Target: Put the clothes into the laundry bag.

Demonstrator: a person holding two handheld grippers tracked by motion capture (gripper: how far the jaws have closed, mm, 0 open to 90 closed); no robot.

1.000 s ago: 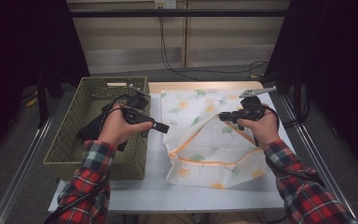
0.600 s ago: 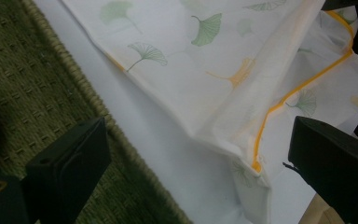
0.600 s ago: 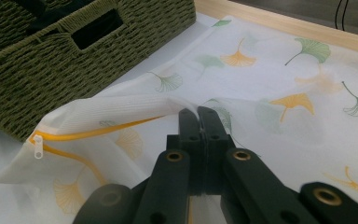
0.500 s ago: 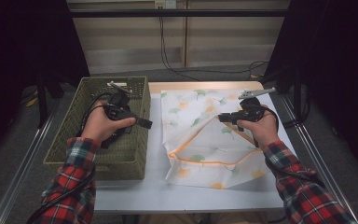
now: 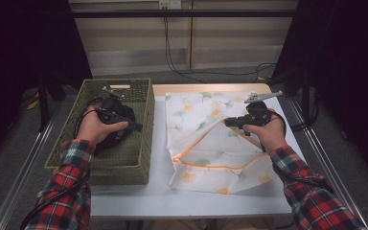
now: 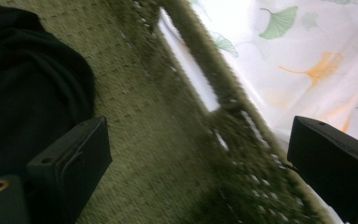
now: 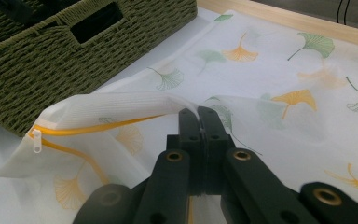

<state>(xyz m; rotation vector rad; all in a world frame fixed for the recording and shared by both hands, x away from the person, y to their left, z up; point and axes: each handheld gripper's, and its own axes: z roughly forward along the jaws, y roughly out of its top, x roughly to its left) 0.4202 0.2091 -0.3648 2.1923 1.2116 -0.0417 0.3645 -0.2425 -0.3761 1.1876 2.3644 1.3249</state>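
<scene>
A white mesh bag (image 5: 206, 158) printed with ginkgo leaves lies on the table, its orange zipper (image 7: 98, 125) undone. My right gripper (image 5: 227, 122) is shut on the bag's upper mouth edge and lifts it, so the mouth gapes toward the basket; the pinch shows in the right gripper view (image 7: 198, 114). A green woven basket (image 5: 100, 163) stands at the left with a black cloth (image 6: 23, 93) inside. My left gripper (image 5: 136, 127) hovers over the basket near its right wall. Its jaws stand wide apart with nothing between them (image 6: 198, 135).
The white tabletop (image 5: 148, 196) has bare room in front of the basket and bag. Metal rails (image 5: 24, 163) run along both sides of the table. Cables (image 5: 172, 52) hang behind it, and dark curtains flank the scene.
My left hand has moved left, from the gap beside the bag to above the basket's inside. The right gripper has kept still on the bag edge.
</scene>
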